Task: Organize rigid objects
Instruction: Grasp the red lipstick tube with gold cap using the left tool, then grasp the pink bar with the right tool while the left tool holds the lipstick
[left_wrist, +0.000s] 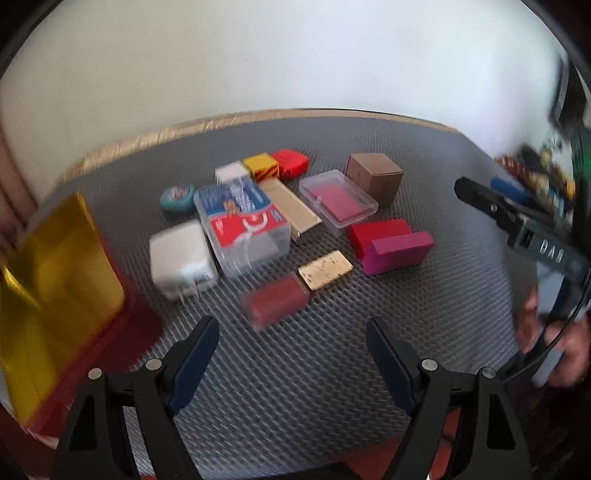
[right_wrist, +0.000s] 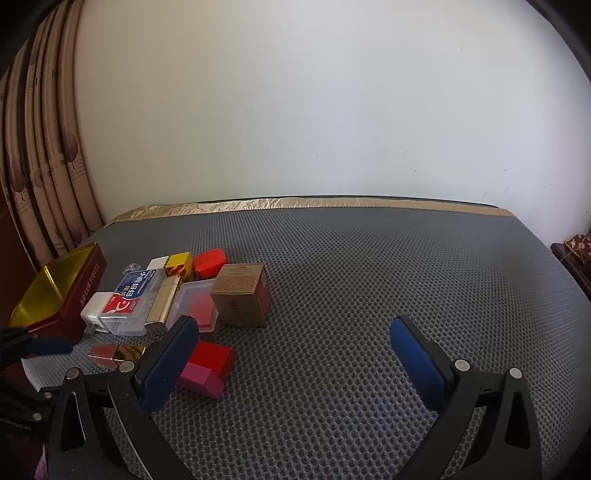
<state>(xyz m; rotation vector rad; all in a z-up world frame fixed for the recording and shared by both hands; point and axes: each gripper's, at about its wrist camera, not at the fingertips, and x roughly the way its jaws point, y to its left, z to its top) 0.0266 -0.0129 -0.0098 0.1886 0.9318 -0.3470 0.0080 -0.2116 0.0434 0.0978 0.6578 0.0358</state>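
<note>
Grey mesh mat (right_wrist: 332, 258): roughly fourteen small rigid items clustered beside one open gold-lined red tin (right_wrist: 51, 295); one brown cardboard cube (right_wrist: 242, 295) among them. Left gripper (left_wrist: 291, 354), right gripper (right_wrist: 295, 354): both spread wide, holding nothing.

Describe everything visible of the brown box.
The brown box is a small cube, seemingly of kraft cardboard, with faint printing and a reddish patch on its right face. It is closed and sits upright on the grey mat, at the right end of the cluster. The clear case with the red insert lies right against its left side; whether they touch is unclear. Neither gripper holds it.
</note>
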